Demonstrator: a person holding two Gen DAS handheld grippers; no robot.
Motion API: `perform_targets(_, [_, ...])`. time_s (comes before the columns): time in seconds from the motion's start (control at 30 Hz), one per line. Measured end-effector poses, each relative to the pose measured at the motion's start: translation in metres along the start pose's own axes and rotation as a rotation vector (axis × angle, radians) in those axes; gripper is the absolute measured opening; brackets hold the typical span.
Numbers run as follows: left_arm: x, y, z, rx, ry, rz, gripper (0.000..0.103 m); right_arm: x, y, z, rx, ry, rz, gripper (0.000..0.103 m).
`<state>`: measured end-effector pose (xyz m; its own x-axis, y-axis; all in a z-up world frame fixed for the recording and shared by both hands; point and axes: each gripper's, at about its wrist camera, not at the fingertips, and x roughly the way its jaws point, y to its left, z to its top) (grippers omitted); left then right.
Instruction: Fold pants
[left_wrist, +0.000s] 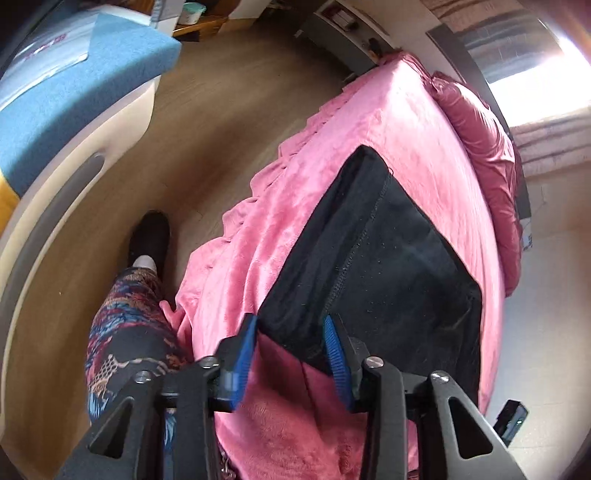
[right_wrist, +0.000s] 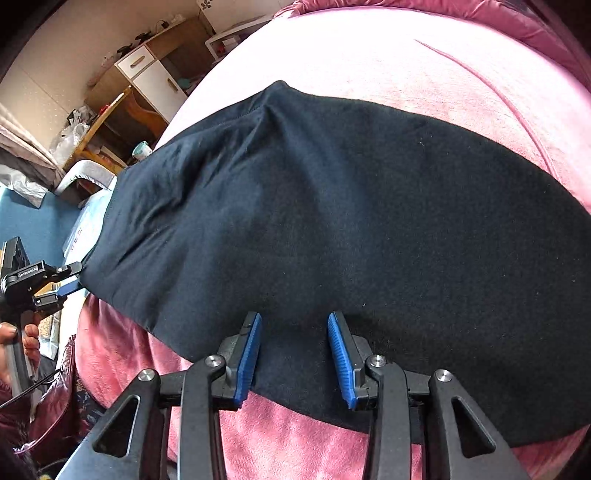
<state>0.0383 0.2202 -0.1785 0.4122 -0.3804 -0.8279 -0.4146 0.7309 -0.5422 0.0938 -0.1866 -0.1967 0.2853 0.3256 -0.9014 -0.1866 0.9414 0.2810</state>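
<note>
- Left wrist view: the left gripper (left_wrist: 290, 332), black with ribbed blue finger pads (left_wrist: 338, 363), stands with its jaws wide apart and nothing between them; the near corner of the pants lies in the gap without either pad pressing on it.
- The dark navy, soft-knit folded pants (left_wrist: 373, 254) lie flat on the pink plush blanket (left_wrist: 399, 122) that covers the bed, a stitched seam running lengthwise along them.
- A shiny maroon quilted cushion (left_wrist: 480, 133) sits along the far edge of the bed, well apart from the pants.
- Beside the bed, the person's leg in patterned leggings (left_wrist: 125, 314) ends in a black slipper (left_wrist: 151, 236) on the brown wooden floor (left_wrist: 221, 110).
- Right wrist view: the right gripper (right_wrist: 294, 332) also has its jaws spread wide, grasping nothing; its blue pads (right_wrist: 341, 363) hang over the near edge of the pants (right_wrist: 332, 221), and whether they touch the cloth cannot be told.
- At the left of this view the left gripper (right_wrist: 72, 278) sits just at the pants' far corner, with the person's hand (right_wrist: 26, 338) on its handle.
- A white and wooden cabinet (right_wrist: 151, 74) stands against the far wall.
</note>
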Motion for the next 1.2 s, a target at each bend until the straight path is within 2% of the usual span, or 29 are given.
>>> perform_targets(0.07, [0.002,-0.006,0.000,0.040,-0.018,0.018,0.016,0.000,-0.001,0.002,0.001,0.001,0.000,0.039])
perform_targets(0.1, [0.000,-0.009,0.000,0.056,-0.033,0.016,0.007,0.000,-0.002,0.002,0.004,0.001,0.002,0.039])
perform_targets(0.17, [-0.016,-0.016,0.000,0.088,-0.089,-0.015,0.007,-0.003,-0.005,0.001,0.012,0.001,0.009,0.039])
perform_targets(0.2, [-0.027,-0.021,0.000,0.127,-0.123,-0.007,0.007,-0.003,-0.005,0.001,0.015,0.002,0.019,0.039])
perform_targets(0.27, [-0.032,-0.022,0.002,0.159,-0.139,0.042,0.007,-0.001,-0.006,-0.004,-0.002,0.017,0.017,0.039])
perform_targets(0.4, [0.006,-0.009,-0.002,0.179,-0.030,0.149,0.007,0.001,-0.007,-0.008,-0.051,0.012,-0.024,0.039])
perform_targets(0.43, [0.013,-0.008,-0.005,0.186,-0.023,0.167,0.008,0.001,-0.006,-0.008,-0.066,0.010,-0.032,0.039])
perform_targets(0.53, [0.010,-0.007,-0.005,0.167,-0.037,0.159,0.012,0.000,-0.009,-0.009,-0.068,0.006,-0.032,0.039])
perform_targets(0.6, [-0.002,-0.011,-0.004,0.170,-0.067,0.187,0.019,-0.001,-0.010,-0.009,-0.070,0.005,-0.032,0.040])
perform_targets(0.67, [-0.018,-0.019,-0.004,0.197,-0.152,0.272,0.020,-0.002,-0.009,-0.010,-0.070,-0.001,-0.035,0.040])
perform_targets(0.7, [-0.025,-0.026,-0.005,0.211,-0.182,0.274,0.020,-0.003,-0.008,-0.010,-0.072,-0.004,-0.035,0.040])
perform_targets(0.83, [-0.043,-0.068,-0.021,0.322,-0.251,0.183,0.025,-0.019,-0.015,-0.014,-0.032,0.000,-0.001,0.040])
perform_targets(0.87, [-0.040,-0.084,-0.029,0.375,-0.242,0.146,0.026,-0.025,-0.020,-0.015,-0.016,-0.008,0.005,0.040])
perform_targets(0.93, [-0.025,-0.115,-0.046,0.493,-0.178,0.075,0.028,-0.040,-0.031,-0.024,0.001,-0.030,0.000,0.040])
perform_targets(1.0, [-0.005,-0.141,-0.066,0.597,-0.123,0.042,0.028,-0.053,-0.044,-0.033,0.011,-0.034,-0.026,0.040])
perform_targets(1.07, [0.014,-0.162,-0.084,0.690,-0.071,0.040,0.028,-0.066,-0.056,-0.044,0.009,-0.045,-0.080,0.042])
perform_targets(1.2, [0.054,-0.193,-0.113,0.826,0.050,0.026,0.028,-0.078,-0.076,-0.062,-0.026,-0.041,-0.170,0.055])
